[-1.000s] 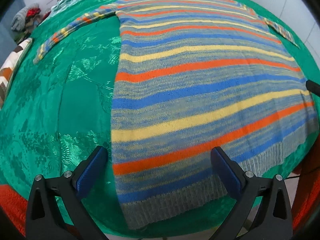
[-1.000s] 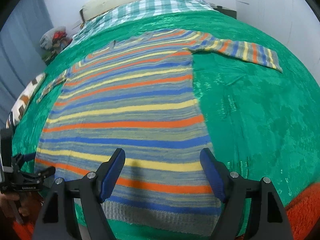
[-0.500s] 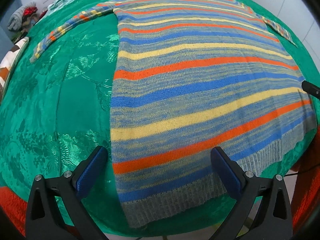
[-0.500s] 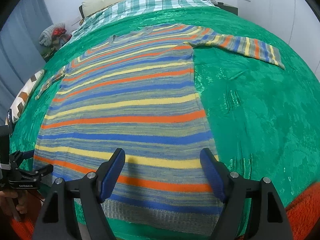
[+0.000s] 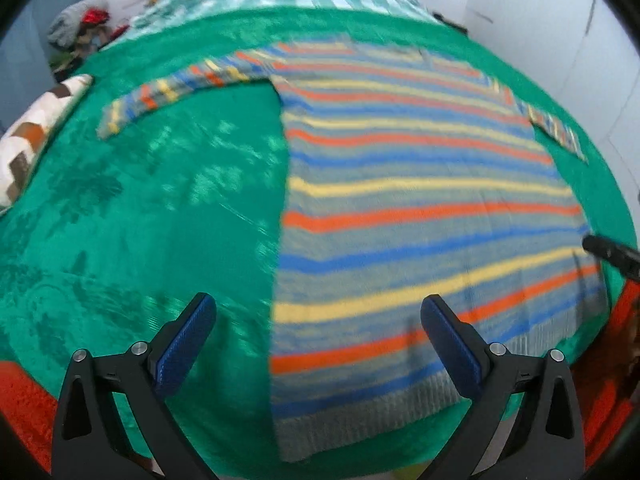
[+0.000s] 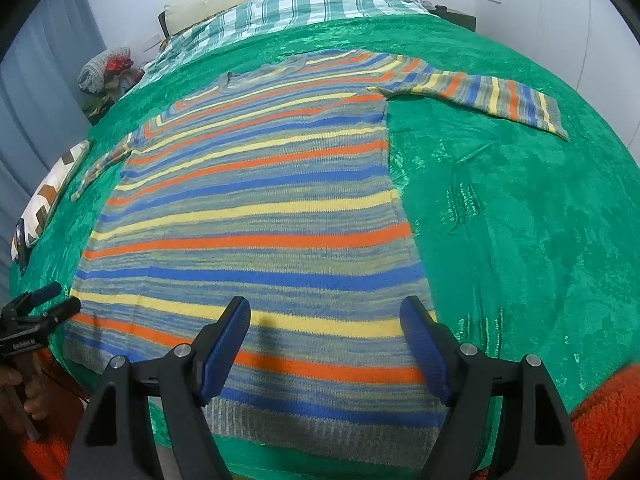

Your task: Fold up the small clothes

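Left wrist view: the left gripper [image 5: 318,322] hangs over the green bedspread [image 5: 140,220], jaws apart and empty; the striped sweater [image 5: 420,220] lies flat, sleeves outspread.

Right wrist view: the right gripper [image 6: 324,330], jaws apart and empty, hangs above the sweater's hem [image 6: 320,420].

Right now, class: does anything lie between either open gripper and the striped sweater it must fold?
Nothing visible does. The striped sweater lies flat on the green blanket, directly below the right gripper and left gripper.
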`<state>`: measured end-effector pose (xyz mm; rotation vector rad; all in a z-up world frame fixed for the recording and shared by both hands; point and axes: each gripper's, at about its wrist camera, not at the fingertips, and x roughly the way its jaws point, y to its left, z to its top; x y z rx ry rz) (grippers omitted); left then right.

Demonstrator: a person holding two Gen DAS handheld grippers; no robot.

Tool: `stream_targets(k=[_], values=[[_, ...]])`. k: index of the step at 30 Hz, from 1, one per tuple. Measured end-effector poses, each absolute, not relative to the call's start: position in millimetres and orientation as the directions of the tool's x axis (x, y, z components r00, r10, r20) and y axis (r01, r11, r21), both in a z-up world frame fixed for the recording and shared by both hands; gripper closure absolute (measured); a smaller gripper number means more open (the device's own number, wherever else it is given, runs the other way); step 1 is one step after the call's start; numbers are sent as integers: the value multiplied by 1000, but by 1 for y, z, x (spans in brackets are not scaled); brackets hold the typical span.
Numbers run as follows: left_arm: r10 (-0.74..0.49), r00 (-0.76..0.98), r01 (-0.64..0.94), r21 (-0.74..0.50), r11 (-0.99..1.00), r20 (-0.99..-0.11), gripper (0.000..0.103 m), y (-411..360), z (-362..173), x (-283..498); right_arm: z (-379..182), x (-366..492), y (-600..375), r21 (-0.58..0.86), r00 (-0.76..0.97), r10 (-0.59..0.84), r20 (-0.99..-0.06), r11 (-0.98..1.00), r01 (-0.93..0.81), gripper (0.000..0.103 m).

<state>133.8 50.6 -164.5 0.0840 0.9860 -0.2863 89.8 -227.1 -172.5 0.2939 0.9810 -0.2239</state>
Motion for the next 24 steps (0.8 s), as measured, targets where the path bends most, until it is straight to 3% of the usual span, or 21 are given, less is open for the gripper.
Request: stream_targets(k=[9, 15, 18, 24], values=[[-159, 555, 196, -57, 979, -817, 1, 67, -160, 145, -154, 93, -279, 317, 600, 31, -800, 870, 378, 26], [-144, 559, 145, -75, 987, -817, 1, 77, -160, 147, -115, 105, -431, 408, 680, -113, -724, 725, 555, 26], [-140, 556, 117, -90, 989, -820, 1, 82, -162, 146, -113, 112, -507, 390, 643, -196, -740, 654, 648, 26], [-123, 534, 83, -93, 992, -836, 1, 85, -168, 148, -155, 136, -583, 486, 599, -41, -800, 541, 686, 30]])
